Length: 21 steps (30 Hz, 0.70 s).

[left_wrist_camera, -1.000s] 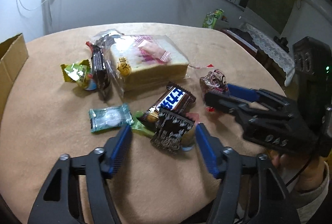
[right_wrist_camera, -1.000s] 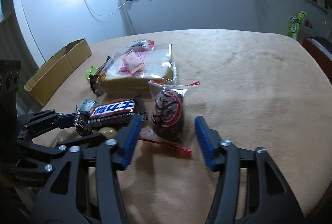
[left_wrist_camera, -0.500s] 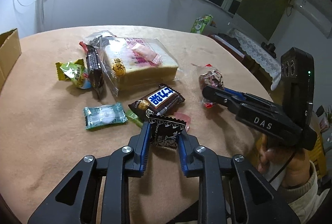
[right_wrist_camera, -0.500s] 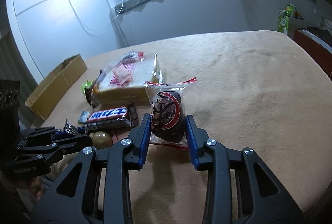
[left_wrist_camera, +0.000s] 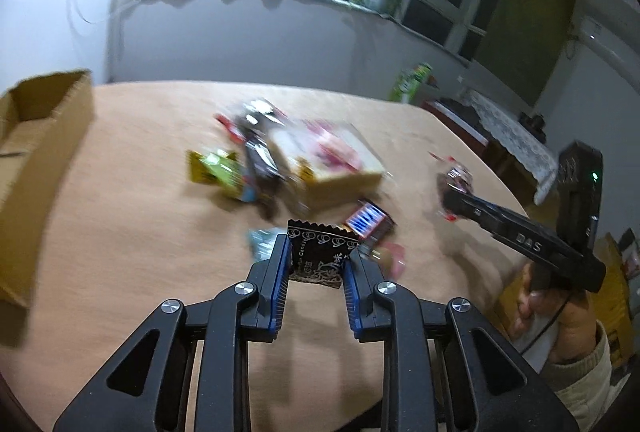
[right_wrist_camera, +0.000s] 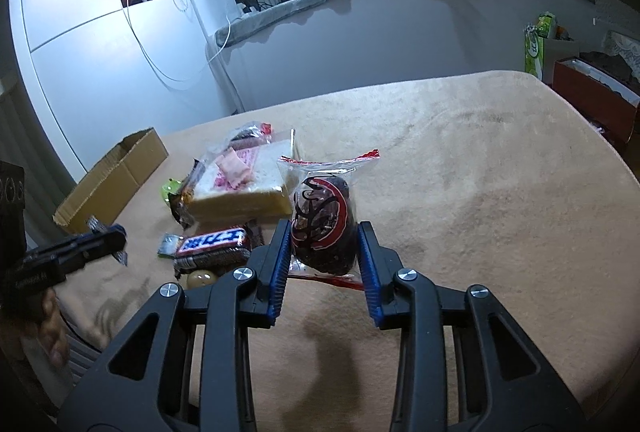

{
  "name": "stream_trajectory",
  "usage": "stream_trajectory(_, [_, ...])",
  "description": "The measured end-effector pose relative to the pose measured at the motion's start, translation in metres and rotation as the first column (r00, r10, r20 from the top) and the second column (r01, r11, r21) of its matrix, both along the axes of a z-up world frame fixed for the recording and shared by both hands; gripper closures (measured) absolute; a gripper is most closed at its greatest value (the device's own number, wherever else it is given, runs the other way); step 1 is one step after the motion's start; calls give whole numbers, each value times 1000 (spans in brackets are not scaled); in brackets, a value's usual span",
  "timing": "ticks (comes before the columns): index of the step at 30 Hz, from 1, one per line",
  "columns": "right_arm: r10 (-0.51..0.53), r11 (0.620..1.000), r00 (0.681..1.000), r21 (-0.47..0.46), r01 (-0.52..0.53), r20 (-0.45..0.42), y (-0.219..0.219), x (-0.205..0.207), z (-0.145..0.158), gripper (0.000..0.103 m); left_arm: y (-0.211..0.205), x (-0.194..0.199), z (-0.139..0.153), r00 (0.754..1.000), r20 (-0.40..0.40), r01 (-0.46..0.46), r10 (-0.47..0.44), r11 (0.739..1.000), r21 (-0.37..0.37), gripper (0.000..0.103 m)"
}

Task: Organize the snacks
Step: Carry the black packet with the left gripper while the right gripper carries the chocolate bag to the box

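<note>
My left gripper [left_wrist_camera: 316, 252] is shut on a black candy packet [left_wrist_camera: 320, 252] with white patterns and holds it above the table. My right gripper [right_wrist_camera: 324, 236] is shut on a dark red-and-black snack in a clear bag [right_wrist_camera: 323, 228], lifted off the cloth. The left gripper also shows in the right wrist view [right_wrist_camera: 100, 238], at the left, with the packet in it. The right gripper shows in the left wrist view [left_wrist_camera: 456, 192], at the right, holding the bagged snack [left_wrist_camera: 458, 178]. A cardboard box [left_wrist_camera: 36, 152] stands at the table's left edge; it also shows in the right wrist view [right_wrist_camera: 112, 180].
On the beige tablecloth [right_wrist_camera: 480, 192] lie a bagged bread slice [right_wrist_camera: 244, 188], a Snickers bar [right_wrist_camera: 214, 246], a green candy [right_wrist_camera: 170, 245], a yellow-green packet [left_wrist_camera: 216, 170] and a round gold candy [right_wrist_camera: 202, 277]. A green carton [right_wrist_camera: 536, 44] stands beyond the table's far right.
Both grippers have closed on their snacks and lifted them off the table. The left gripper has risen and swung, so its view is blurred and the box has come into sight.
</note>
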State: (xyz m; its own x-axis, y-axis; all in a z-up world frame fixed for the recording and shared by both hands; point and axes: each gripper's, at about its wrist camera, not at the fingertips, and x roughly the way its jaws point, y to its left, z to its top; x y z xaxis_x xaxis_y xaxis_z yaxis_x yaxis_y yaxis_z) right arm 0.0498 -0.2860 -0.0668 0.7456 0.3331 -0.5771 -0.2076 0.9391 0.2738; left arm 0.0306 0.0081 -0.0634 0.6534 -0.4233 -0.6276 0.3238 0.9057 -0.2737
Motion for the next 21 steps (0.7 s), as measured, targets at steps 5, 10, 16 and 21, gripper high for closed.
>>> stream_trajectory(5, [17, 1000, 1000, -16, -17, 21, 14, 3, 15, 69, 29, 0, 20, 995, 59, -78, 77, 997, 15, 80])
stream_trajectory(10, [72, 997, 996, -28, -71, 59, 47, 12, 37, 69, 70, 0, 37, 980, 104, -170, 167, 985, 23, 80])
stream_trajectory(16, [180, 983, 980, -61, -175, 85, 111, 26, 60, 69, 121, -2, 51, 950, 136, -283, 279, 959, 5, 80])
stream_trajectory(21, [265, 963, 959, -82, -257, 104, 166, 33, 75, 69, 157, -6, 59, 922, 159, -357, 353, 934, -4, 80])
